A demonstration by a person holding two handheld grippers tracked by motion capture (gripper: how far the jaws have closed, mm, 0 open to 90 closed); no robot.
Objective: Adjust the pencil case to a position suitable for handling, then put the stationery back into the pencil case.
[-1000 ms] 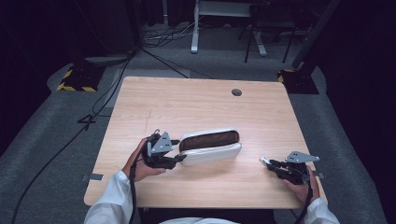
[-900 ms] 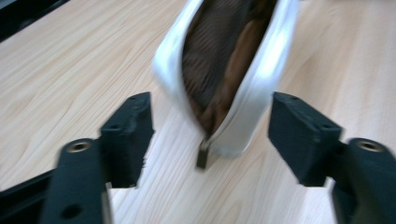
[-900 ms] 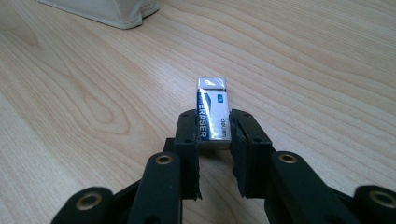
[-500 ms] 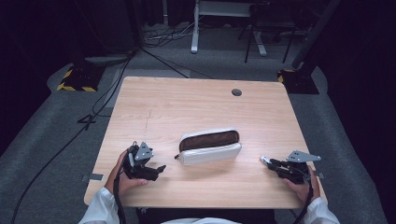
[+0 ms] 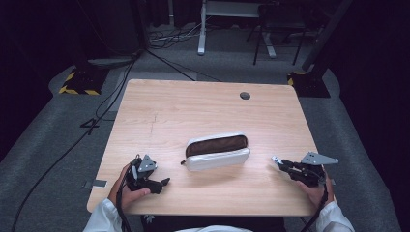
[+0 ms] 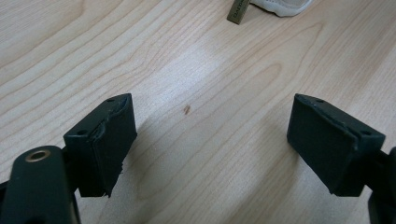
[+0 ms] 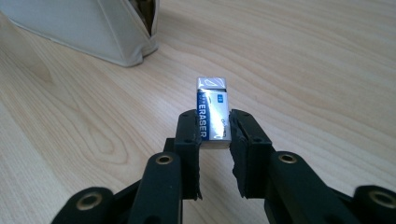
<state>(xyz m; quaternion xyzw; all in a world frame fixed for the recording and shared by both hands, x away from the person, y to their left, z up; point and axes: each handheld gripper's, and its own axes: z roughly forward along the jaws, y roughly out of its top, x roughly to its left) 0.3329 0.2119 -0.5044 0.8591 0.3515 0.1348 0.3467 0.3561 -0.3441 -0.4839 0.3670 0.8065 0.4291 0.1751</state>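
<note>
Eraser (image 7: pixel 213 114) sits clamped in the right gripper (image 7: pixel 214 140), pencil case (image 5: pixel 217 151) lying open mid-table. Left gripper (image 6: pixel 212 140), jaws just spread and empty, should probably steady the case during the drop-in.

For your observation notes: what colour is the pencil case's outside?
White pencil case, clearest in the high view.

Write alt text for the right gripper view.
The right tongs clamp a small eraser in a blue, white and silver sleeve printed ERASER, held just above a light wooden table. At upper left, the end of a white pencil case lies on the table, apart from the eraser.
</note>
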